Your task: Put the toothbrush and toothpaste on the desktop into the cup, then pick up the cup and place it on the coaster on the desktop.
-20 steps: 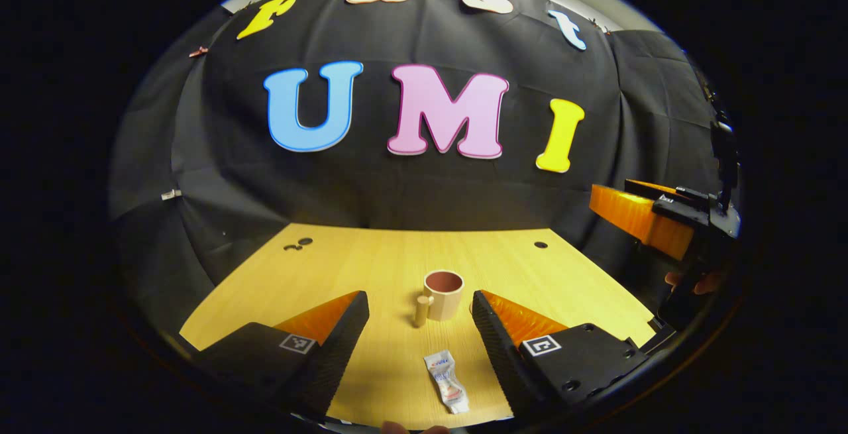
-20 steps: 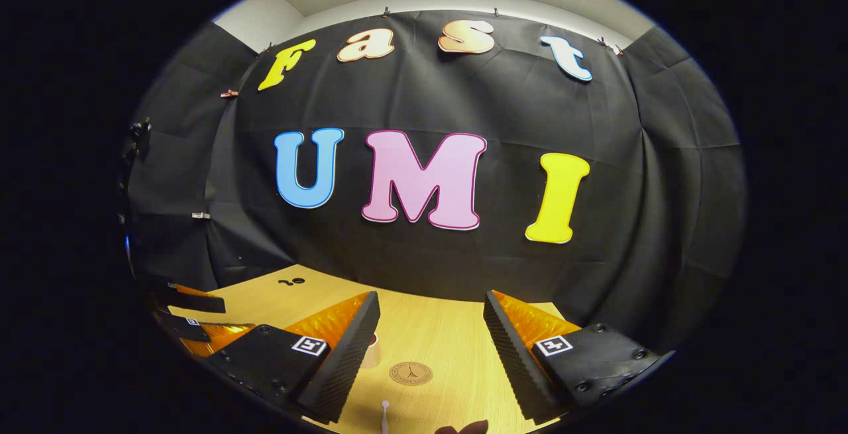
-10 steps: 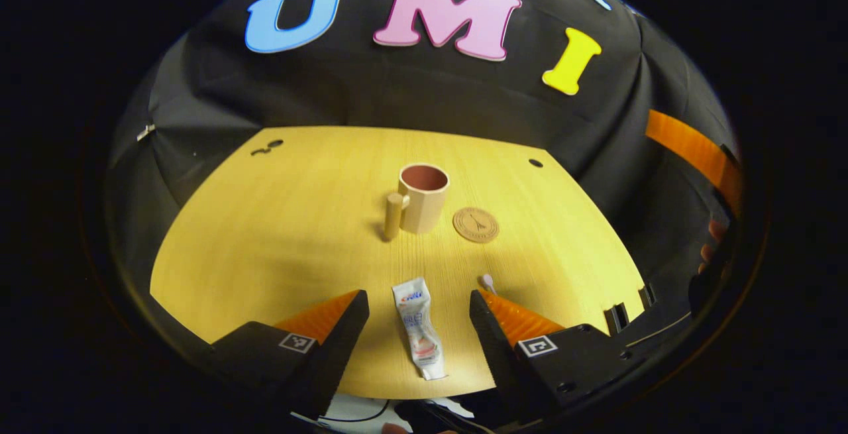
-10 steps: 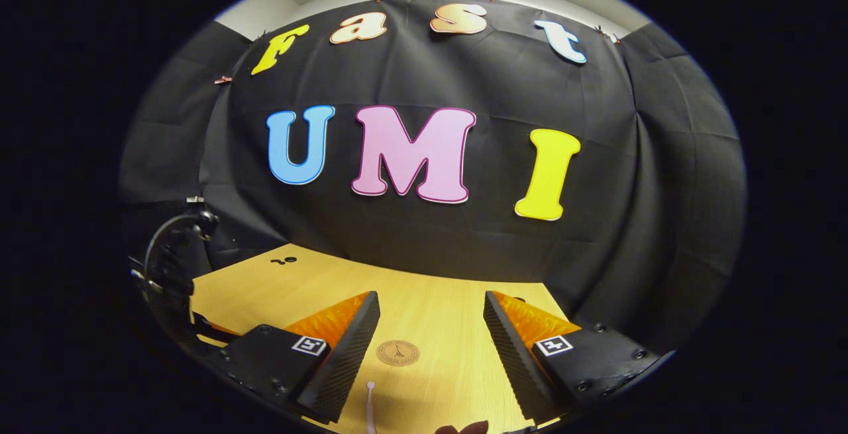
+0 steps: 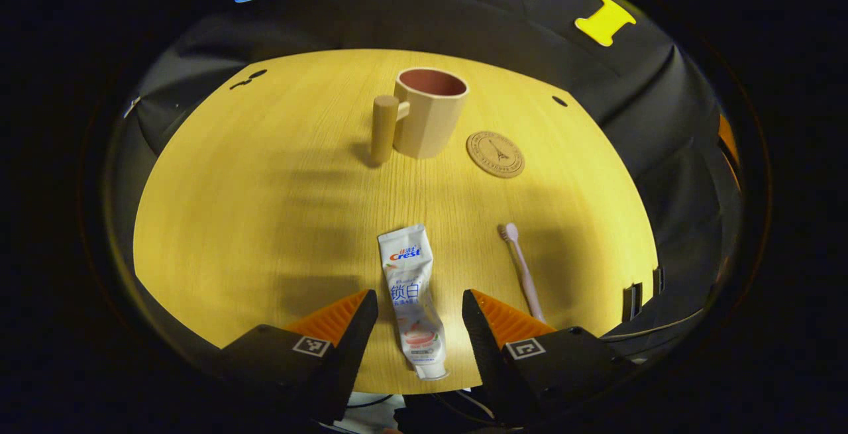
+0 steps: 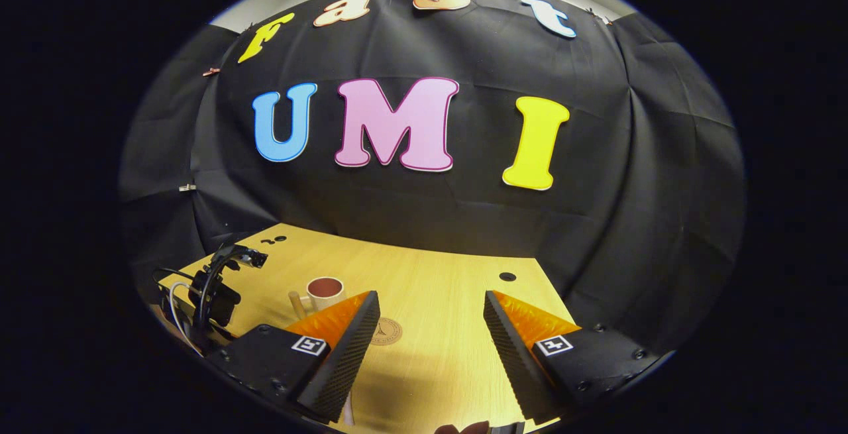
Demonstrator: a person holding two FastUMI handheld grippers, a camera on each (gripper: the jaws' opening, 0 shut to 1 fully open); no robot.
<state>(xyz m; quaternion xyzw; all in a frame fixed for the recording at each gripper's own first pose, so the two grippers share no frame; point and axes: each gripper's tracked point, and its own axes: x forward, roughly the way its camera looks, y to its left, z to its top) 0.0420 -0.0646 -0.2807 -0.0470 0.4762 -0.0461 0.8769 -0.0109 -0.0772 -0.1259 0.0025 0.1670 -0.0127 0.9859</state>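
Left gripper view: a pale wooden tabletop (image 5: 252,195) seen from above. The landmark is the cup (image 5: 429,112), a beige faceted mug standing upright toward the far side of the tabletop, with a reddish-brown inside and a thick wooden peg handle on its left. Nothing can be seen inside the cup. Just to the right of the cup, apart from it, lies the coaster (image 5: 495,154), a flat round tan disc with a small tower drawing in its middle; nothing rests on it. Well nearer than the cup lies the toothpaste (image 5: 411,298), a white, slightly crumpled tube with its flat crimped end pointing toward the cup and its cap end at the near edge of the tabletop. To the right of the tube, nearer than the coaster, lies the toothbrush (image 5: 521,268), pale pink and slim, with its bristle head pointing toward the cup. The left claw (image 5: 419,308) hangs released, its two fingers spread either side of the tube's lower half, not pressing on it.

Right gripper view: the right claw (image 6: 430,318) is released and holds nothing, its fingers wide apart above the tabletop. The cup (image 6: 324,291) stands beyond its left finger, with part of the coaster (image 6: 386,331) just right of the cup, next to that finger.
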